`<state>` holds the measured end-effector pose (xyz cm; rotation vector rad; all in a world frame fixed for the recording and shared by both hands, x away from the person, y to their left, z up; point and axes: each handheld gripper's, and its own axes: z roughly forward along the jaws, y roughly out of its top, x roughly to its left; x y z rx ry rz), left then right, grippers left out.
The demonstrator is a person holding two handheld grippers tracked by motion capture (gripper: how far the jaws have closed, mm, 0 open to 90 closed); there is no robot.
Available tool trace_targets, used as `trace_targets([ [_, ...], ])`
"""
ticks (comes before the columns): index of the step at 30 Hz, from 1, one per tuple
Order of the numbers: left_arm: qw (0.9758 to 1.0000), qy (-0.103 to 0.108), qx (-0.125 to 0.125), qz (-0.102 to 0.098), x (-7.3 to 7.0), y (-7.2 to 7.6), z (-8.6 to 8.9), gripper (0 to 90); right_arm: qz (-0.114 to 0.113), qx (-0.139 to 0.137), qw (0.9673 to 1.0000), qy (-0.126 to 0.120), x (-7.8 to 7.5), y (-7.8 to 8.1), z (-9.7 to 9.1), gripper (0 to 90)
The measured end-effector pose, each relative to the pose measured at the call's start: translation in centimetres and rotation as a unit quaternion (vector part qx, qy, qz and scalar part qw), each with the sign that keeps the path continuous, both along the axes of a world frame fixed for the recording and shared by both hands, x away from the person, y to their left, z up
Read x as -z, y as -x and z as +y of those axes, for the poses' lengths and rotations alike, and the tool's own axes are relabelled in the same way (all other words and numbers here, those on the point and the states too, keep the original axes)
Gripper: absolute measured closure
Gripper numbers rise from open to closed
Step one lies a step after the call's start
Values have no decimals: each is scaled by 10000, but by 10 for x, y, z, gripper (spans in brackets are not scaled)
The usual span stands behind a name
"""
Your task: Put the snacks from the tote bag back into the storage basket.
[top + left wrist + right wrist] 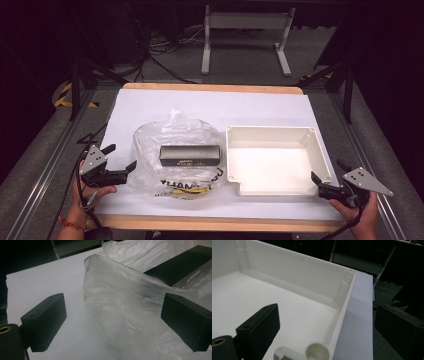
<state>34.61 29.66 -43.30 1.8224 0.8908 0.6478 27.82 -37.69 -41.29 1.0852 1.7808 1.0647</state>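
Both tongs stand wide and empty: the left tongs (121, 156) by the plastic bag (175, 127) at frame centre, the right tongs (327, 176) straddling the white tray's (270, 132) lower-right corner. The black box (190, 155) lies on the bag. Likely an approach; next the left tongs must close on bag or box.

The high view looked forward and down over the whole table (150, 107). The left gripper view sat low and close against the bag (120, 305); the right gripper view sat close at the tray (317, 272) corner nearest the table's right edge.
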Motion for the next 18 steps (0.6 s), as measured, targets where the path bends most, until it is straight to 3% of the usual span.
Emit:
trace_targets([
  [11,10000,-73,64,1,1,7,2,68,-85,-27,9999,66,-6,1,3,68],
  [18,9999,-87,60,53,3,7,1,68,-80,-210,9997,99,-13,-2,9,59],
])
